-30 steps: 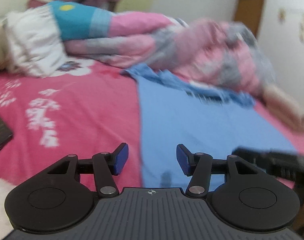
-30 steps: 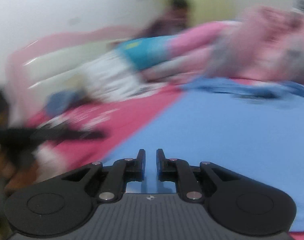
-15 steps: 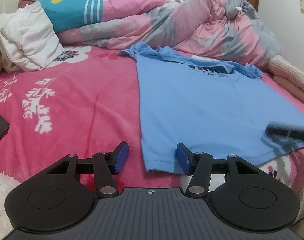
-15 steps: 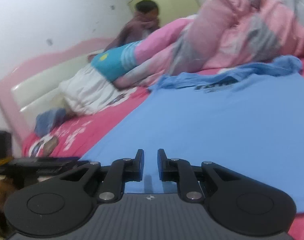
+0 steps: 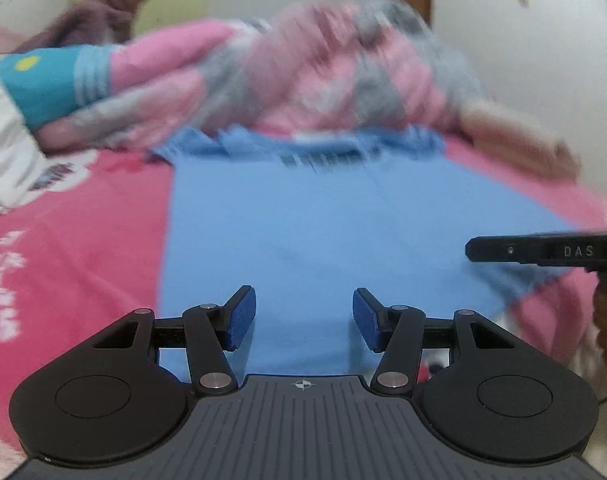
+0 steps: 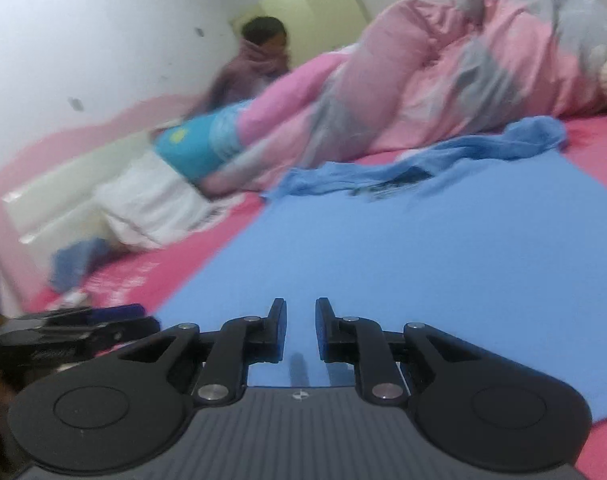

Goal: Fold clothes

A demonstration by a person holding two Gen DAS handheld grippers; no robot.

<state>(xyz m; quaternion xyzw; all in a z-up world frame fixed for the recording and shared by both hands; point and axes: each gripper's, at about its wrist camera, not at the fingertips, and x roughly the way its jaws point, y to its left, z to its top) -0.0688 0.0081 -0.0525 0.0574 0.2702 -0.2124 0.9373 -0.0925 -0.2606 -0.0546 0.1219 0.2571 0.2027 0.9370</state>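
1. T-shirt [image 5: 323, 232], blue, lies flat on the pink bed sheet [image 5: 71, 248], directly ahead of both tongs.
2. Left tongs [image 5: 304, 318]: spread, nothing between pads, over shirt's near hem.
3. Right tongs [image 6: 301, 330]: narrow gap, pinching nothing.
4. Pink-grey quilt [image 6: 443, 80] bunched beyond shirt collar.

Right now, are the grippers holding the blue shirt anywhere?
No. The left gripper is open over the blue shirt with nothing between its pads. The right gripper stands narrowly apart, gripping no cloth.
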